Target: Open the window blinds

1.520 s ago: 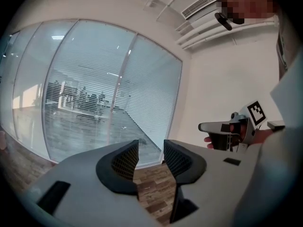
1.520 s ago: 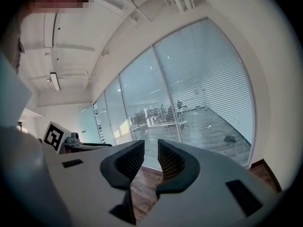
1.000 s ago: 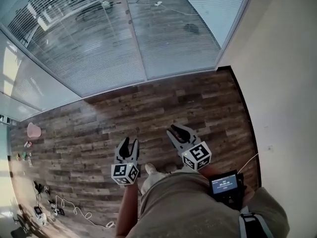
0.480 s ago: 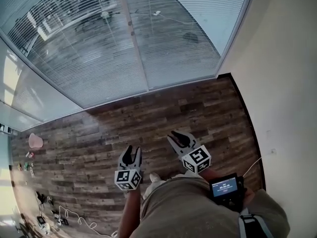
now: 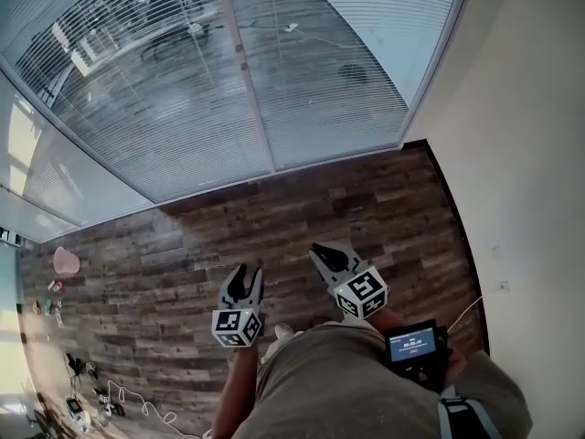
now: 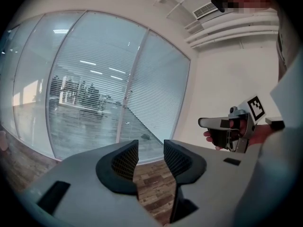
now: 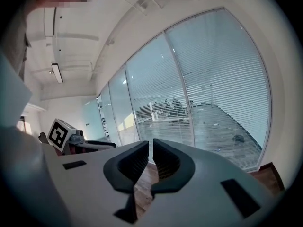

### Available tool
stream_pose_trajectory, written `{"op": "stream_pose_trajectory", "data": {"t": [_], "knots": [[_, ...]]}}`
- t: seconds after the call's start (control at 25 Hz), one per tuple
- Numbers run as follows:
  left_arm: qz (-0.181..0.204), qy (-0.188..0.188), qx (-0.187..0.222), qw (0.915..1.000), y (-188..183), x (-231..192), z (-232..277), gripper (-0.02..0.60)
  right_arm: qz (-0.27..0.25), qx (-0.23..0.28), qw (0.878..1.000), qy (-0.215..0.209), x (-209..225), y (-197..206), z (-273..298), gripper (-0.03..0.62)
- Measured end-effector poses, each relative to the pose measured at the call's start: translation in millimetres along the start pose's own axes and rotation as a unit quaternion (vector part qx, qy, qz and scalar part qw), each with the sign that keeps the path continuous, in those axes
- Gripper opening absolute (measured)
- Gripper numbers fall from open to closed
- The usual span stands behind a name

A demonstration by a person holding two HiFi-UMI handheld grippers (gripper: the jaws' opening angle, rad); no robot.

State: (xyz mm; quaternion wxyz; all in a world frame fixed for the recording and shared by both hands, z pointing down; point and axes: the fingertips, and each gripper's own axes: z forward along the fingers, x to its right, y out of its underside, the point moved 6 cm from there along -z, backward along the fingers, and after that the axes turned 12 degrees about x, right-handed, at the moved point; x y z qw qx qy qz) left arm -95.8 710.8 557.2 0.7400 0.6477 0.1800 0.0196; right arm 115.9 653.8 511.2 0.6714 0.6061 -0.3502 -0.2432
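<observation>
Head view looks steeply down on the window blinds (image 5: 302, 71), which hang lowered over a tall glass wall across the top of the picture, their slats tilted enough for a room beyond to show through dimly. Below them runs a dark wood floor (image 5: 274, 218), with a plain pale wall (image 5: 521, 154) along the right side. The person (image 5: 338, 382) stands on the floor, well apart from the blinds, holding both grippers out in front and pointed toward the glass. The left gripper (image 5: 243, 273) has its jaws clearly apart with only floor and window showing between them. The right gripper (image 5: 322, 250) has its jaws drawn close, a thin slit between the pads, and nothing in them. A small device with a lit screen (image 5: 413, 344) sits at the person's right side. A pink object (image 5: 64, 261) and loose cables (image 5: 137, 393) lie on the floor at the far left.
</observation>
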Motion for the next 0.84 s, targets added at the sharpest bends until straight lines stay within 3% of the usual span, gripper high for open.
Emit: {"op": "stream_pose_trajectory", "data": {"t": [0.44,0.84], "knots": [[0.015,0.01,-0.023,0.9996,2.3,28.6,17.4,0.163,0.013,-0.001,1.0,-0.004,27.2,-3.9,-20.8,0.021],[0.014,0.016,-0.03,0.9993,13.9,106.6,45.3,0.163,0.014,-0.017,0.999,-0.043,56.2,-3.7,-75.6,0.02]]}}
